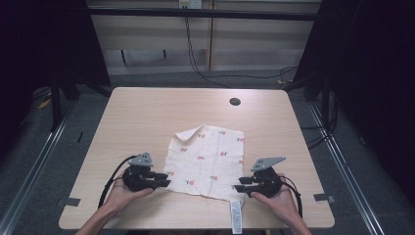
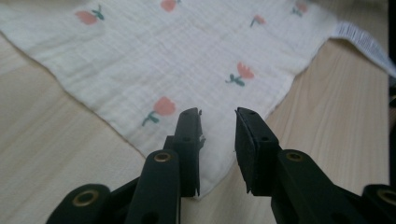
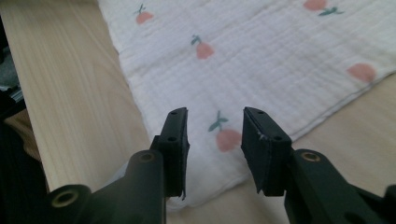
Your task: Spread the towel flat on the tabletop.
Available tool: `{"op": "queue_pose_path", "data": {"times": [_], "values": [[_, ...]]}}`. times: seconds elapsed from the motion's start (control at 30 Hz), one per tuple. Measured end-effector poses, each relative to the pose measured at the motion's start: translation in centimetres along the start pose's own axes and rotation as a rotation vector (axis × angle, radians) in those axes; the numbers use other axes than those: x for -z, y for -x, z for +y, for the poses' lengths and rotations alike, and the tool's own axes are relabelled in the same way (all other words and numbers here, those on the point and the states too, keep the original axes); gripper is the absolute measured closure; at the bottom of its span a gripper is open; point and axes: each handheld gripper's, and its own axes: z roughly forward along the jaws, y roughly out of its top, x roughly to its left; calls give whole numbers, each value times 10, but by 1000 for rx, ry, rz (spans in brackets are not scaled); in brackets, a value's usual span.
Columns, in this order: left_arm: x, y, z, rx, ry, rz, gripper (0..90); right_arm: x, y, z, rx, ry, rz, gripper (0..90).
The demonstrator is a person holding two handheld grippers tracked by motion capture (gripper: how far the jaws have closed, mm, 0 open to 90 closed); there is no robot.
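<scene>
While both hands rest low on the table, the scene reads as follows.

Surface: one light wood-grain table [image 1: 147,112] with rounded corners and one dark round hole [image 1: 235,102] toward 12 o'clock.
Room: grey floor [image 1: 49,147] around the table, pale wall panels at the far side, black cables [image 1: 195,58] hanging down and trailing along the floor, dark curtains at both sides.
Left gripper [image 1: 165,183]: one, at about 8 o'clock on the table, held in the person's left hand [image 1: 122,193]; jaws apart with nothing between them, poised over the cloth's near left corner, as the left gripper view shows.
Cloth [image 1: 205,159]: one, cream with small pink flower prints, spread flat just below the table's centre, its far left corner slightly rumpled.
Label [image 1: 236,217]: one white tag, hanging from the cloth's near edge toward 6 o'clock.
Right gripper [image 1: 237,188]: one, at about 4 o'clock, held in the right hand [image 1: 276,196]; jaws apart, empty, over the cloth's near right corner.
Count: two grippers, two hands, one cloth.
</scene>
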Motion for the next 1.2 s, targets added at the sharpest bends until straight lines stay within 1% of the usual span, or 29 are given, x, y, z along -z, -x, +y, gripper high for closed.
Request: {"op": "queue_pose_path", "data": {"times": [0.07, 0.1, 0.13, 0.17, 0.2, 0.23, 0.27, 0.3, 0.37, 0.43, 0.47, 0.5, 0.53, 0.57, 0.63, 0.67, 0.7, 0.73, 0.77, 0.83, 0.87, 0.9, 0.93, 0.97, 1.07, 1.1, 1.13, 1.17, 1.2], "values": [[-3, -1, 0, 15, -3, -9, 664, -5, -4, -3, 8, -14, 12, 588], [-4, 0, 0, 4, -13, 1, 648, -8, -5, -4, 17, -21, 8, 574], [-6, 0, -1, -7, -33, -1, 646, -10, -6, -4, 27, -26, 10, 572], [-9, 0, -3, -4, -36, 1, 646, -11, -8, -5, 29, -43, 14, 571], [-9, 0, -5, -10, -30, 7, 641, -12, -8, -5, 41, -43, 17, 563], [-9, -1, -6, 2, -25, 1, 649, -12, -8, -5, 37, -39, 16, 554], [-8, -1, -6, 1, -26, 1, 649, -11, -8, -5, 29, -36, 8, 549], [-8, 0, -7, 5, -15, 4, 649, -11, -7, -5, 38, -17, 7, 548], [-7, 1, -8, 0, -23, -3, 627, -10, -8, -6, 38, -26, -3, 532], [-6, 4, -9, -24, -30, 0, 617, -14, -9, -8, 59, -44, 0, 511], [-7, 6, -11, -24, -17, 4, 618, -15, -12, -10, 82, -39, -12, 495], [-6, 7, -11, -33, -27, 8, 627, -15, -14, -10, 92, -42, -16, 484], [-6, 9, -11, -47, -28, 38, 671, -16, -16, -10, 103, -43, -23, 470], [-6, 10, -11, -67, -34, 55, 732, -16, -17, -11, 112, -36, -29, 464], [-7, 11, -11, -69, -37, 72, 823, -17, -20, -12, 123, -35, -45, 472], [-7, 11, -11, -64, -38, 65, 864, -17, -21, -12, 137, -42, -57, 476], [-7, 12, -10, -65, -42, 70, 878, -17, -23, -11, 146, -49, -73, 491], [-6, 12, -10, -66, -47, 73, 884, -17, -24, -11, 144, -48, -67, 552], [-7, 13, -10, -54, -45, 67, 888, -17, -23, -11, 145, -46, -62, 601], [-6, 13, -11, -30, -56, 38, 891, -15, -20, -11, 120, -48, -57, 721], [-6, 15, -11, -23, -57, 23, 892, -14, -19, -11, 110, -50, -41, 773], [-4, 17, -13, -23, -65, 19, 892, -14, -17, -12, 95, -47, -24, 816], [-4, 19, -14, -24, -63, 10, 892, -13, -17, -13, 85, -49, -8, 843], [-2, 21, -16, -18, -67, 5, 892, -12, -18, -14, 80, -51, -4, 860], [1, 28, -19, -19, -88, -16, 892, -10, -22, -16, 86, -64, 11, 868], [2, 32, -20, -13, -87, -22, 892, -9, -23, -17, 89, -64, 14, 869], [2, 35, -22, -18, -83, -23, 892, -8, -24, -18, 93, -70, 15, 869], [2, 37, -23, -16, -88, -28, 892, -7, -26, -20, 90, -70, 23, 869], [4, 39, -24, -26, -99, -39, 892, -6, -27, -21, 94, -69, 27, 870]]}}
